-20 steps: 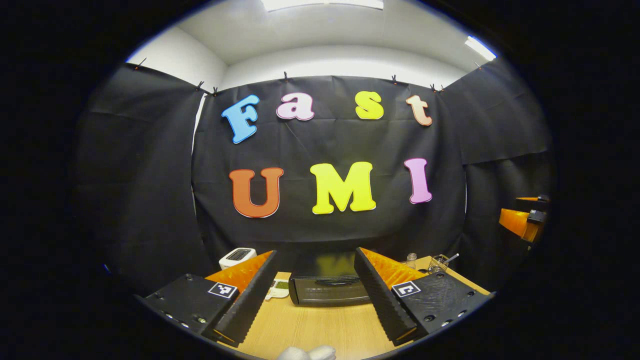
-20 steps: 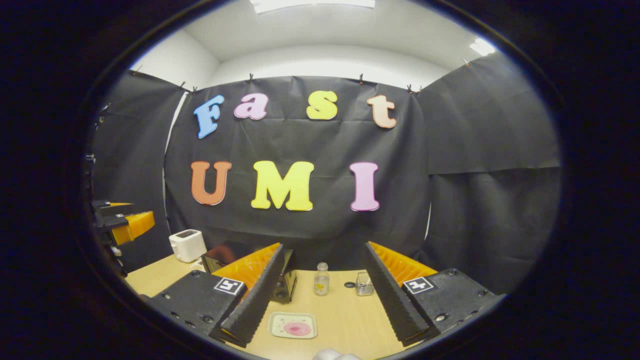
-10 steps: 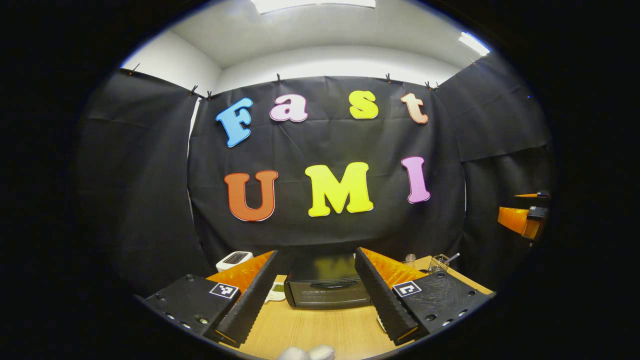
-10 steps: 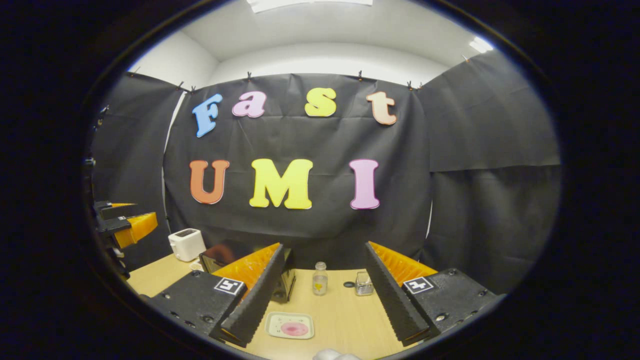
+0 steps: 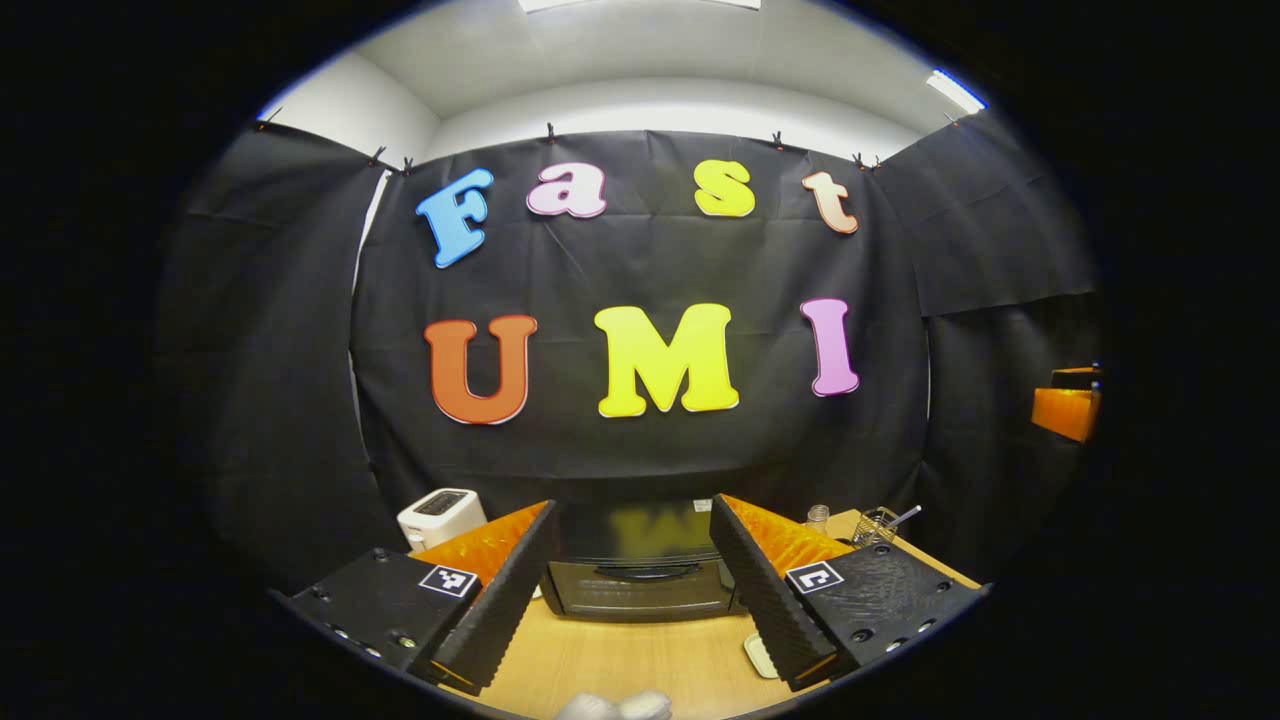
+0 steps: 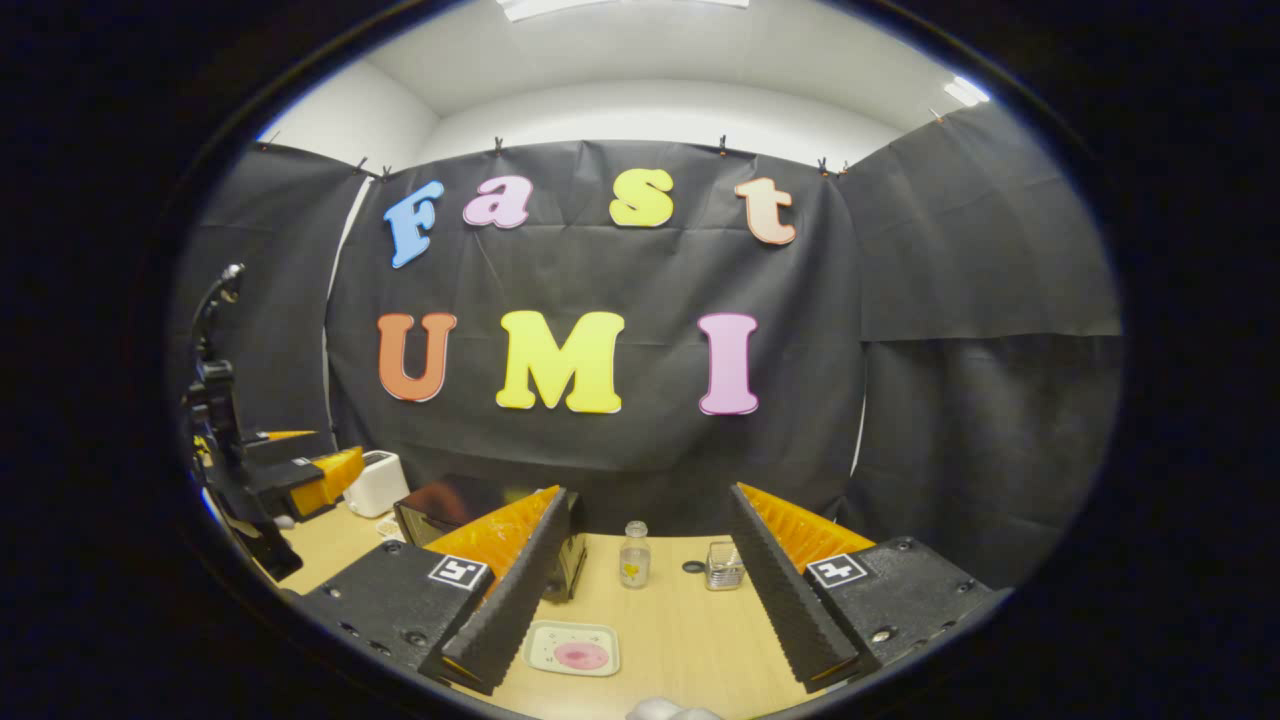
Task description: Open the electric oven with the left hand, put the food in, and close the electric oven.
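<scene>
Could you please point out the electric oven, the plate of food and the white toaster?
electric oven (image 5: 640, 590): left gripper view, front door.
plate of food (image 6: 572, 649): right gripper view, pink centre.
white toaster (image 5: 440, 515): left gripper view, front side.

The right gripper (image 6: 640, 590) hangs above the wooden table (image 6: 690, 630), fingers spread wide with nothing between them. Below the gap lies a small square plate (image 6: 572, 648) with a pink piece of food (image 6: 581, 655) on it. Farther back stand a small glass bottle (image 6: 632, 555) and a glass jar (image 6: 724, 565). The black electric oven (image 6: 450, 505) sits left, a white toaster (image 6: 378, 483) beyond it, with the left gripper (image 6: 300, 470) at the edge.
</scene>
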The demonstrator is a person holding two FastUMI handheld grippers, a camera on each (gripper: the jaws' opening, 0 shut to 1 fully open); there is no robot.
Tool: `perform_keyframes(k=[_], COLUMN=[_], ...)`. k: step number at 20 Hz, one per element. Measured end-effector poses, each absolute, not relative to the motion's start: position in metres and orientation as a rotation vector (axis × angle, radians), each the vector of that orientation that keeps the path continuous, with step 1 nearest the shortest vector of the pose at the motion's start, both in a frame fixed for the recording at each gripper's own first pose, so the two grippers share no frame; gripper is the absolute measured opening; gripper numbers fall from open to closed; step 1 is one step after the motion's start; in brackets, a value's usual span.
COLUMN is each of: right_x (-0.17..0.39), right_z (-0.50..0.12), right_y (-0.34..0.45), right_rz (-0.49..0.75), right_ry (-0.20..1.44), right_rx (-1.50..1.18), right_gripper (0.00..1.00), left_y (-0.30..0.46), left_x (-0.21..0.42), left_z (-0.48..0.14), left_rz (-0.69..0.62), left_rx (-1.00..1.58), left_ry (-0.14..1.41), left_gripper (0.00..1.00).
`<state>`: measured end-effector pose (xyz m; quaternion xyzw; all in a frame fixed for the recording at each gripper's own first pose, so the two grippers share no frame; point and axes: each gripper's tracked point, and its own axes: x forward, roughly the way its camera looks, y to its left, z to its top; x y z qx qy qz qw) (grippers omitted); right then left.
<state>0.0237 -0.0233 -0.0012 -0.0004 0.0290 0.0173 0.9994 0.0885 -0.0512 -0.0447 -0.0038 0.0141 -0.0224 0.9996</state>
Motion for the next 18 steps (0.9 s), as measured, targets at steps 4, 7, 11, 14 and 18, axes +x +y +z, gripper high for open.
perform_keyframes(k=[4,7,11,14,18], right_x=[0.02,0.015,0.007,0.003,-0.004], right_z=[-0.001,-0.003,-0.01,-0.016,-0.019], right_y=[-0.037,-0.049,-0.06,-0.063,-0.064], right_rz=[0.003,-0.038,-0.091,-0.12,-0.138], right_ry=[0.084,0.102,0.133,0.156,0.172], right_rx=[-0.005,-0.022,-0.044,-0.04,-0.045], right_gripper=[1.0,1.0,1.0,1.0,0.96], left_y=[-0.061,-0.065,-0.069,-0.067,-0.065], left_x=[0.143,0.182,0.222,0.243,0.249], left_z=[-0.094,-0.134,-0.185,-0.209,-0.234], left_rz=[-0.057,-0.056,-0.069,-0.067,-0.065], left_rx=[-0.019,-0.001,0.029,0.031,0.011], left_ry=[0.092,0.138,0.213,0.242,0.302], left_gripper=[0.96,0.96,0.97,0.97,0.97])
